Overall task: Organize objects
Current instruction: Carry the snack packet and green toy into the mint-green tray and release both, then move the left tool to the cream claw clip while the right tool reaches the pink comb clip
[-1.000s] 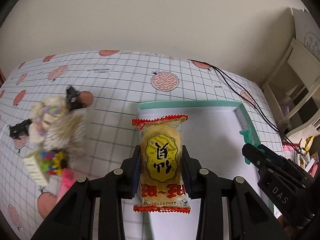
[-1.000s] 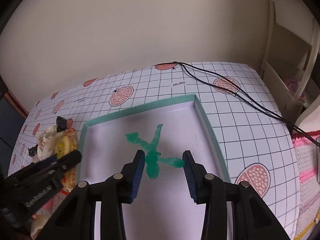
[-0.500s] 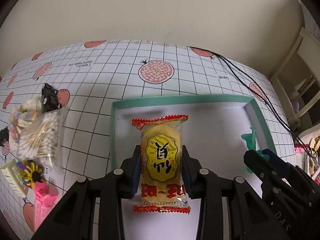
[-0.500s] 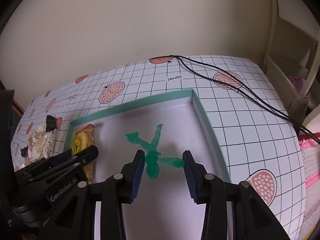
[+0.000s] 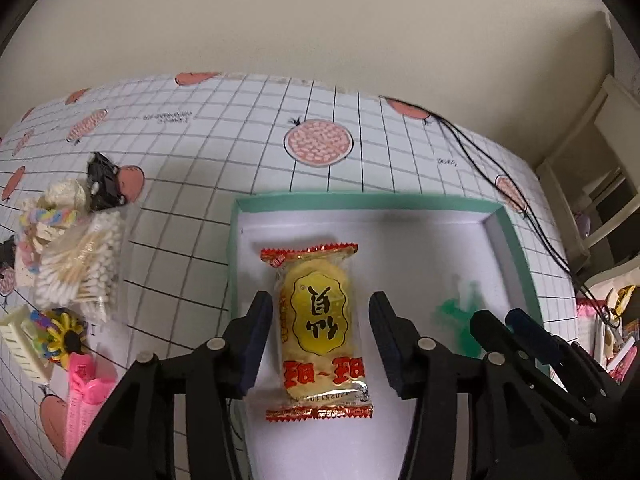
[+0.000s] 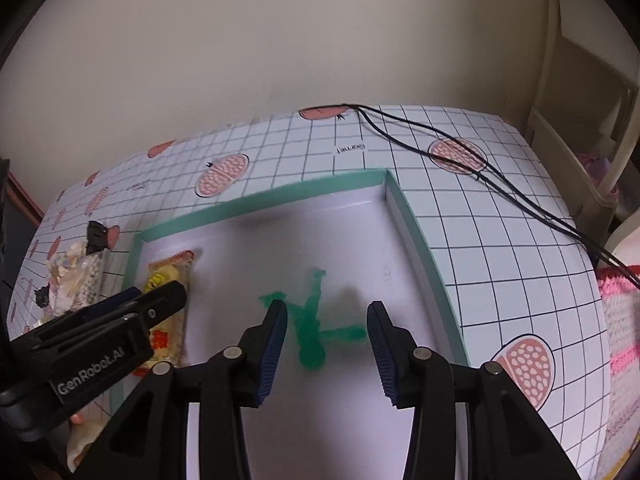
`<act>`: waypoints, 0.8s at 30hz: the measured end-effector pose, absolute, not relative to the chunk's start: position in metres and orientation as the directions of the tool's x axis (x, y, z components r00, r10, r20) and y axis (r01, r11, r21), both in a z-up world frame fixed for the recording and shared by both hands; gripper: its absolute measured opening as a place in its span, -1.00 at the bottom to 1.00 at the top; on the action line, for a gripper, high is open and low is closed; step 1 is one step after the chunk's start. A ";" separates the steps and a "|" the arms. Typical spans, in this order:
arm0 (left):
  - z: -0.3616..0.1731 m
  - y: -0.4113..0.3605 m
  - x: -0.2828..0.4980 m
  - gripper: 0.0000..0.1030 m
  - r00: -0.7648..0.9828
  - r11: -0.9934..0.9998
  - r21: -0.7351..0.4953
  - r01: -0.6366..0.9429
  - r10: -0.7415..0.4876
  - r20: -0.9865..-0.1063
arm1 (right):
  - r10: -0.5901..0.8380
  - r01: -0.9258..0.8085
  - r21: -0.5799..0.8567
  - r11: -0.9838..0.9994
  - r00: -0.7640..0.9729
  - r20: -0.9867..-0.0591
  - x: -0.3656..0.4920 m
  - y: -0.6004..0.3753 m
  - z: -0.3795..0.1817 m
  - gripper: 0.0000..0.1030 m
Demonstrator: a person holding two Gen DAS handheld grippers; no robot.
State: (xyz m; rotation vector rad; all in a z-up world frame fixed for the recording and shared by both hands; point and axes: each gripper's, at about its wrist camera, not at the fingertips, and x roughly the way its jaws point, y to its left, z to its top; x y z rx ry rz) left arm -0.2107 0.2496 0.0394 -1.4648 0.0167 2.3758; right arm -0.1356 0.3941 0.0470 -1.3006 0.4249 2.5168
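A yellow snack packet (image 5: 320,320) with red ends lies flat in the left part of the white tray with a teal rim (image 5: 360,202). My left gripper (image 5: 320,336) is open around the packet, with a gap showing on the right side. In the right wrist view the packet (image 6: 168,276) lies by the tray's (image 6: 260,208) left wall, under the left gripper (image 6: 176,296). A green toy figure (image 6: 312,328), blurred, sits between the fingers of my open right gripper (image 6: 328,340) over the tray floor. The left wrist view shows the figure (image 5: 456,312) beside the right gripper (image 5: 498,318).
Left of the tray lie a bag of cotton swabs (image 5: 80,264), a black clip (image 5: 104,186), colourful hair ties (image 5: 56,328), a white comb (image 5: 20,340) and a pink clip (image 5: 86,384). Black cables (image 6: 480,168) cross the checked tablecloth behind. Cream shelving (image 5: 600,160) stands to the right.
My left gripper carried the packet right over the tray, then opened and let it go onto the tray floor. The green figure has gone blurred and shifted between the right fingers.
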 end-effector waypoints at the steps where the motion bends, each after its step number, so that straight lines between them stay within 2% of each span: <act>1: 0.043 0.248 -0.210 0.00 -0.412 -0.940 -0.168 -0.297 0.284 -0.866 | 0.111 -0.371 0.132 -0.919 -0.564 -0.818 -0.135 0.394 0.050 -0.12; 8: 0.074 0.227 -0.196 0.00 -0.466 -0.944 -0.178 -0.277 0.294 -0.835 | 0.100 -0.354 0.149 -0.923 -0.596 -0.797 -0.127 0.385 0.069 -0.12; 15: 0.078 0.187 -0.180 0.05 -0.471 -0.958 -0.195 -0.210 0.273 -0.839 | 0.081 -0.356 0.165 -0.920 -0.582 -0.809 -0.116 0.382 0.073 -0.07; 17: 0.079 0.177 -0.176 0.35 -0.475 -0.961 -0.203 -0.190 0.270 -0.838 | 0.079 -0.356 0.163 -0.920 -0.576 -0.813 -0.113 0.380 0.072 0.20; 19: 0.079 0.169 -0.175 0.52 -0.481 -0.964 -0.199 -0.178 0.262 -0.837 | 0.075 -0.356 0.167 -0.920 -0.575 -0.815 -0.111 0.379 0.072 0.28; 22: 0.079 0.160 -0.172 0.60 -0.490 -0.965 -0.195 -0.173 0.257 -0.833 | 0.066 -0.340 0.165 -0.926 -0.574 -0.816 -0.110 0.376 0.071 0.44; 24: 0.081 0.154 -0.171 0.77 -0.502 -0.967 -0.193 -0.169 0.253 -0.827 | 0.070 -0.339 0.157 -0.928 -0.571 -0.818 -0.109 0.374 0.070 0.54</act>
